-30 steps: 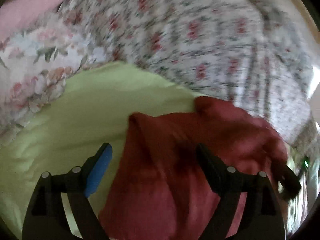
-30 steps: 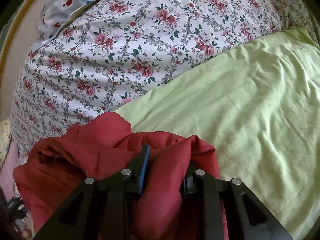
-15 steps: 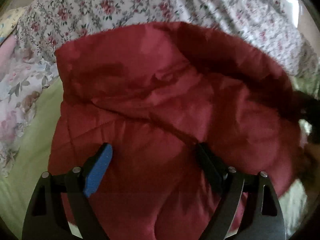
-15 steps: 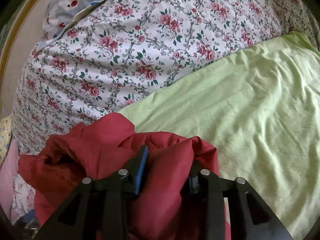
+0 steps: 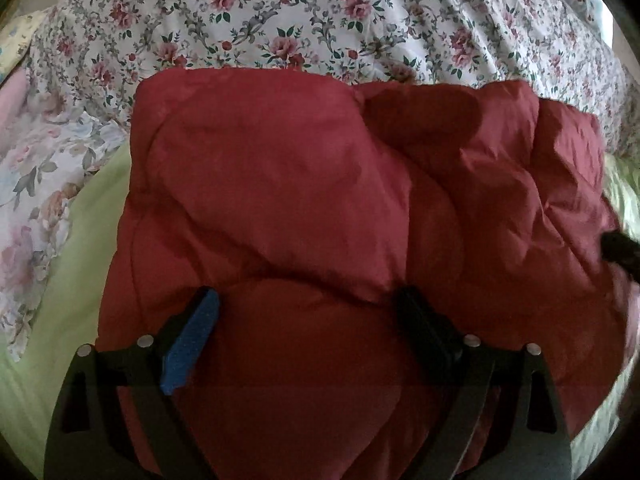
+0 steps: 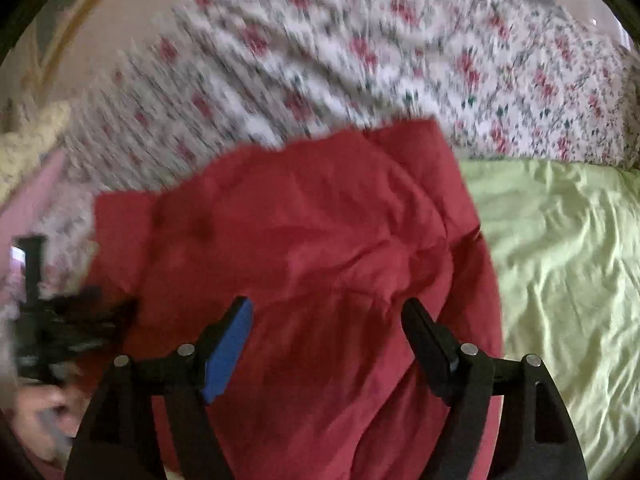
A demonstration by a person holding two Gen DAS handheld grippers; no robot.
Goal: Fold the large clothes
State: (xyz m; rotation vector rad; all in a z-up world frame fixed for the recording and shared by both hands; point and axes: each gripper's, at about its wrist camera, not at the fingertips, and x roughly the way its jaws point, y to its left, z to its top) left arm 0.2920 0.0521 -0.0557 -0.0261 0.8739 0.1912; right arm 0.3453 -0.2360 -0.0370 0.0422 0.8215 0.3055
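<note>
A dark red quilted jacket [image 5: 300, 184] lies bunched in a thick folded block on the light green sheet [image 5: 80, 240]. My left gripper [image 5: 306, 300] hovers over its near part. Its jaws are wide and still opening, with jacket fabric bulging up between the fingers and the pads clear of it. In the right wrist view the same jacket [image 6: 300, 240] fills the middle. My right gripper [image 6: 328, 308] stands above it with its jaws opening, and the pads are off the cloth. The right gripper's dark tip [image 5: 618, 248] shows at the jacket's right edge.
A white duvet with red roses [image 5: 320, 20] is heaped just behind the jacket. A paler floral cloth [image 5: 36, 184] lies at the left. Green sheet [image 6: 560, 260] stretches to the right of the jacket. The other gripper's dark frame [image 6: 40, 320] shows blurred at left.
My right gripper has let go of the jacket fold it pinched and spread its jaws, swinging left. My left gripper moved over the jacket, which now lies as a squarer block.
</note>
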